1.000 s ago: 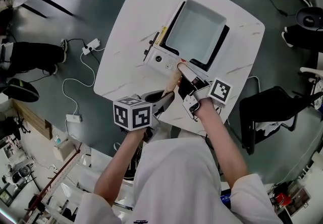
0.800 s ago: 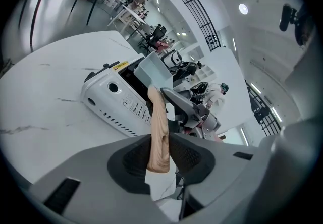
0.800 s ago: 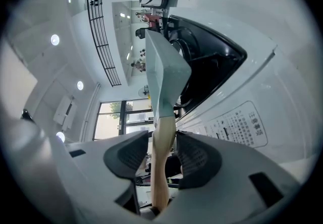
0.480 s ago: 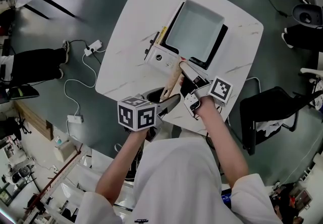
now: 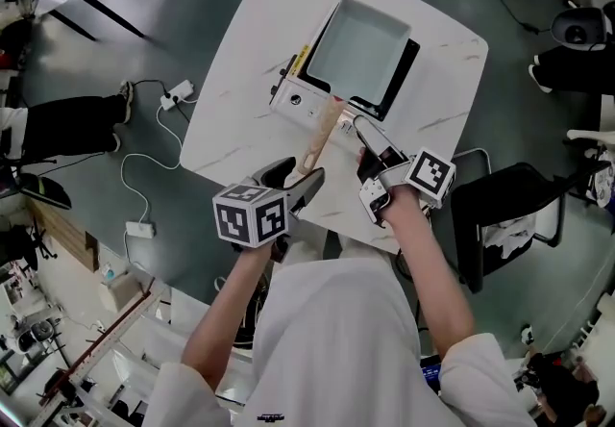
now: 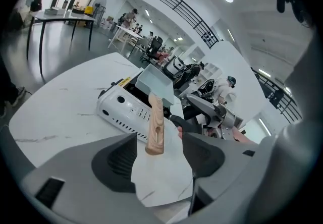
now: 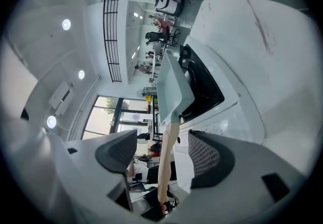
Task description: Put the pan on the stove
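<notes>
The square pale grey pan (image 5: 360, 42) sits on the white portable stove (image 5: 293, 100) on the marble table (image 5: 240, 98). Its wooden handle (image 5: 317, 138) sticks out over the stove's front toward me. My left gripper (image 5: 295, 180) is at the handle's free end, jaws opening. In the left gripper view the handle tip (image 6: 154, 140) hangs untouched between the left gripper's (image 6: 159, 155) grey fingers. My right gripper (image 5: 363, 141) stands beside the handle, jaws also opening. In the right gripper view the handle (image 7: 165, 162) runs through the right gripper's (image 7: 161, 155) gap, clear of both pads, up to the pan (image 7: 174, 89).
The table's near edge lies just under both grippers. A power strip (image 5: 173, 88) and cables lie on the floor at left, near a seated person's leg (image 5: 67, 108). A black chair (image 5: 509, 213) stands at the table's right.
Both grippers' jaws have spread off the wooden handle and drawn back a little toward me. The pan stays on the stove.
</notes>
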